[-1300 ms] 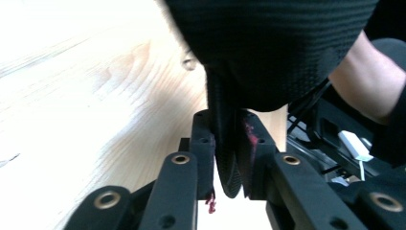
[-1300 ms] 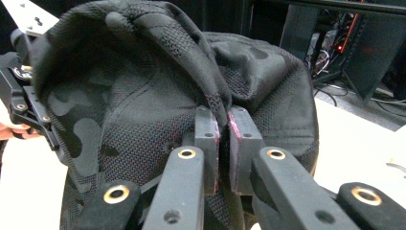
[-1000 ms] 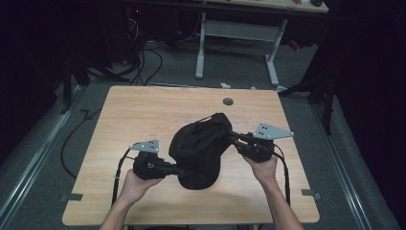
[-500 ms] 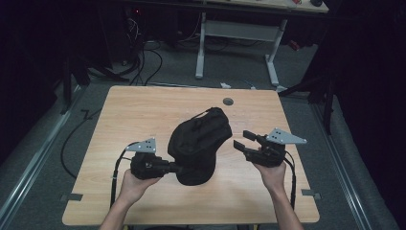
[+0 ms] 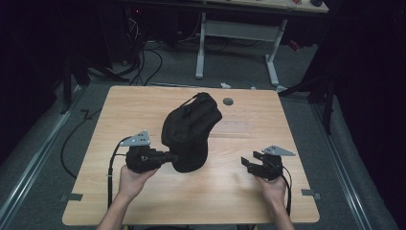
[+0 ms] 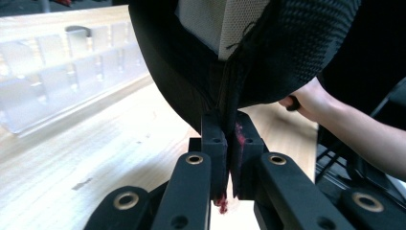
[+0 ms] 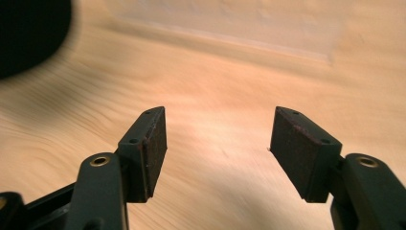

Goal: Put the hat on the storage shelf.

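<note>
A black backpack (image 5: 187, 130) lies near the middle of the wooden table (image 5: 143, 103), its long axis running from the near edge of the tabletop's centre away and slightly to the right, toward a small grey grommet (image 5: 228, 101) set in the far part of the surface. The left gripper (image 5: 168, 156) reaches into the bag's near end, and in the left gripper view its jaws are clamped on a seam or edge of black fabric (image 6: 229, 96), with mesh and a pale lining showing above; the left hand (image 5: 131, 176) is thus the one in contact, the bag lying directly ahead of it. The right gripper (image 5: 250, 162) rests well apart from the bag, off to its right, jaws spread wide over bare wood with nothing between them, as the right gripper view confirms; that view is blurred, which suggests motion. From there the bag lies to its left. Compared with a second ago, the right gripper has let go of the bag's right side and drawn back toward the person, while the left gripper has kept its grip and the bag has shifted only a little.
</note>
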Demonstrator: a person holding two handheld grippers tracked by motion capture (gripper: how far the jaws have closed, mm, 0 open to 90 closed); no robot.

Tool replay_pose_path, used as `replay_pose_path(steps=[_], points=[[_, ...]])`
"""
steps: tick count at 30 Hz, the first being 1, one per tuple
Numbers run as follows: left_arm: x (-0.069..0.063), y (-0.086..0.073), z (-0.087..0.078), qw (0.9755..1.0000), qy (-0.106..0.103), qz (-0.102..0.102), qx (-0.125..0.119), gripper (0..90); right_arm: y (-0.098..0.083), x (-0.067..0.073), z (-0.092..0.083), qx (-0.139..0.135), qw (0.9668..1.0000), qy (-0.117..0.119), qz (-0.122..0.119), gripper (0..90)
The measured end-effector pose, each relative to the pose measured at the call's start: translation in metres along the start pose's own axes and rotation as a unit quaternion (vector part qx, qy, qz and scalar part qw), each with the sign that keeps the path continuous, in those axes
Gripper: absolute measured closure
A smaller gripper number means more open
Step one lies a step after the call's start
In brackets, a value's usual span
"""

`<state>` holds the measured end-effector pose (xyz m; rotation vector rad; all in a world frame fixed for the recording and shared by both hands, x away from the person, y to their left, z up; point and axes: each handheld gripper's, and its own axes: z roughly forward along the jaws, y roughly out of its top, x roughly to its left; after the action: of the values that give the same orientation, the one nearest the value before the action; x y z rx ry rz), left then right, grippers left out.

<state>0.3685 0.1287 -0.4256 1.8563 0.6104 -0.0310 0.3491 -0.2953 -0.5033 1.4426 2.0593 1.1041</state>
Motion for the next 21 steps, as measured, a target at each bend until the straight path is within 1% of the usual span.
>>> replay_pose_path(steps=[3, 5, 7, 8, 9, 11, 13, 16, 21], points=[[0.001, 0.004, 0.0, 0.9999, 0.013, 0.004, -0.003, 86.4, -0.011, -0.005, 0.005, 0.019, 0.9994, -0.03, 0.005, 37.0], [0.002, 0.007, 0.0, 0.9998, 0.016, 0.003, -0.012, 86.5, -0.017, -0.008, 0.008, 0.035, 0.998, -0.051, 0.011, 37.5], [0.004, 0.01, 0.0, 0.9996, 0.02, 0.001, -0.02, 86.4, -0.023, -0.01, 0.01, 0.046, 0.9967, -0.066, 0.012, 37.8], [0.005, 0.011, 0.0, 0.9995, 0.024, 0.001, -0.022, 86.5, -0.025, -0.01, 0.01, 0.039, 0.9966, -0.072, 0.007, 38.0], [0.006, 0.012, 0.001, 0.9993, 0.028, -0.001, -0.026, 86.4, -0.026, -0.01, 0.009, 0.04, 0.9959, -0.081, 0.004, 37.8], [0.008, 0.015, 0.001, 0.9989, 0.036, 0.0, -0.03, 86.4, -0.026, -0.008, 0.01, 0.042, 0.9949, -0.092, -0.003, 37.4], [0.009, 0.017, 0.001, 0.9983, 0.044, 0.0, -0.039, 86.5, -0.026, -0.007, 0.01, 0.043, 0.9943, -0.097, -0.006, 36.7], [0.012, 0.021, -0.001, 0.9972, 0.058, 0.001, -0.048, 86.4, -0.026, -0.008, 0.01, 0.043, 0.9946, -0.095, -0.007, 36.0], [0.017, 0.029, -0.003, 0.9957, 0.076, 0.001, -0.052, 86.4, -0.026, -0.008, 0.01, 0.043, 0.9944, -0.096, -0.007, 35.7]])
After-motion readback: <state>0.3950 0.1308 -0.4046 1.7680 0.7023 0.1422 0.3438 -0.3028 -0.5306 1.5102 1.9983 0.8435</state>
